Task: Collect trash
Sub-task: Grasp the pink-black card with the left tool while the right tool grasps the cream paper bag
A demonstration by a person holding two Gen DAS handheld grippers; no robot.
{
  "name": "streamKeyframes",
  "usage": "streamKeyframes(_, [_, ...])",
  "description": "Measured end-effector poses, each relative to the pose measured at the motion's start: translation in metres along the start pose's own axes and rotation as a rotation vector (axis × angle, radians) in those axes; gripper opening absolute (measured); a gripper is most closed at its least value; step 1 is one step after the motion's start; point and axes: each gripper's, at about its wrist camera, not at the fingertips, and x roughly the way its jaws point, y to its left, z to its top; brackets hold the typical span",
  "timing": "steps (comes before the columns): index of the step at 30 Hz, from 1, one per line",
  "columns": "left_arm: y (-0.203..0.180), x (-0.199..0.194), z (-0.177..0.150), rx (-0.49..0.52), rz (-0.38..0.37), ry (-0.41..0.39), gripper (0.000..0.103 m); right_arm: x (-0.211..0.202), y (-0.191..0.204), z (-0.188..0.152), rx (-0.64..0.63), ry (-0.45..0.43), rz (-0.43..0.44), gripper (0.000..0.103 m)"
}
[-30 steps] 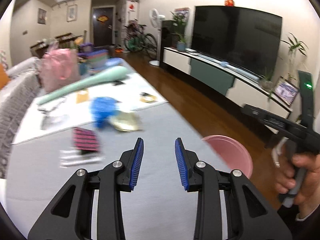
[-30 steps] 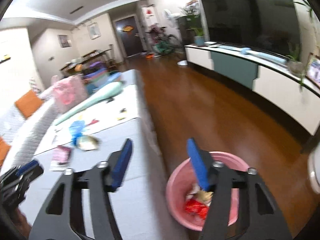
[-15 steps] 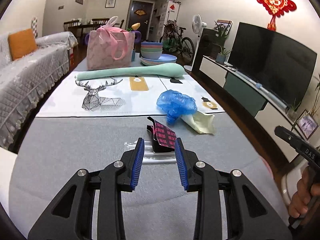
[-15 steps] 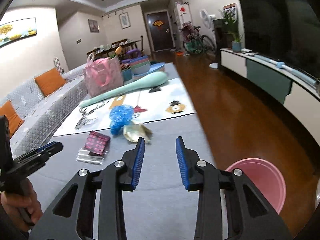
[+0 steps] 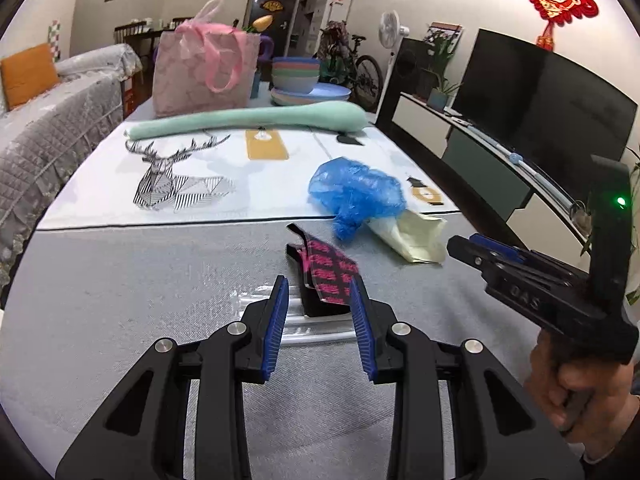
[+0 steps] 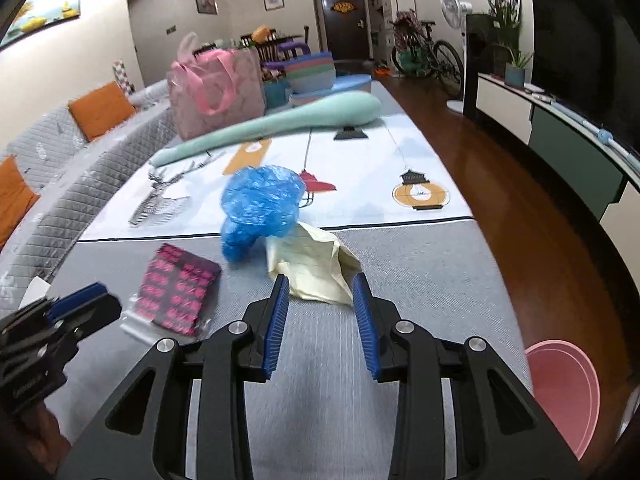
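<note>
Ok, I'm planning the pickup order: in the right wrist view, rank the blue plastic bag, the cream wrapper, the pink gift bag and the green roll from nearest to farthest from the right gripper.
1. Cream wrapper, just beyond the right gripper fingertips.
2. Blue plastic bag, behind it, slightly left.
3. Green roll, across the mat.
4. Pink gift bag, far left, behind the roll.

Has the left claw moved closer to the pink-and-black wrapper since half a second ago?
Yes. The left claw has advanced along the grey table cover; the pink-and-black wrapper now sits between its open fingertips.

On the grey table (image 6: 420, 264) I see a black-and-pink wrapper (image 6: 176, 288), a crumpled blue bag (image 6: 260, 204) and a yellowish paper (image 6: 316, 268) just beside it — pink bin (image 6: 560, 396) below the table's edge.
</note>
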Motion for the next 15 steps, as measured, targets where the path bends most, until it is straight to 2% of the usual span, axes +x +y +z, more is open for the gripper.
streamKeyframes(2, [0.004,0.006,0.001,-0.014,-0.005,0.013,0.031,0.011,0.000,0.002,0.005,0.020,-0.014,0.042])
streamKeyframes(7, [0.008,0.019,0.005,-0.041,-0.040,0.034,0.031,0.030,-0.005,0.006,0.025,0.066,-0.029,0.042])
streamKeyframes(9, [0.008,0.026,0.004,-0.045,-0.052,0.051,0.032,0.031,-0.006,0.006,0.033,0.075,-0.029,0.037])
streamKeyframes(11, [0.008,0.031,0.004,-0.053,-0.066,0.060,0.031,0.031,-0.005,0.006,0.026,0.082,-0.029,0.014])
streamKeyframes(12, [0.007,0.033,0.004,-0.054,-0.075,0.065,0.029,0.031,-0.005,0.006,0.024,0.083,-0.030,0.010])
streamKeyframes(13, [0.006,0.034,0.004,-0.053,-0.090,0.070,0.023,0.030,-0.005,0.006,0.024,0.078,-0.030,0.006])
streamKeyframes(14, [0.005,0.033,0.004,-0.050,-0.092,0.074,0.010,0.027,-0.005,0.005,0.022,0.074,-0.030,0.005])
streamKeyframes(15, [0.002,0.032,0.004,-0.039,-0.078,0.074,0.008,0.025,-0.006,0.005,0.023,0.071,-0.030,0.005])
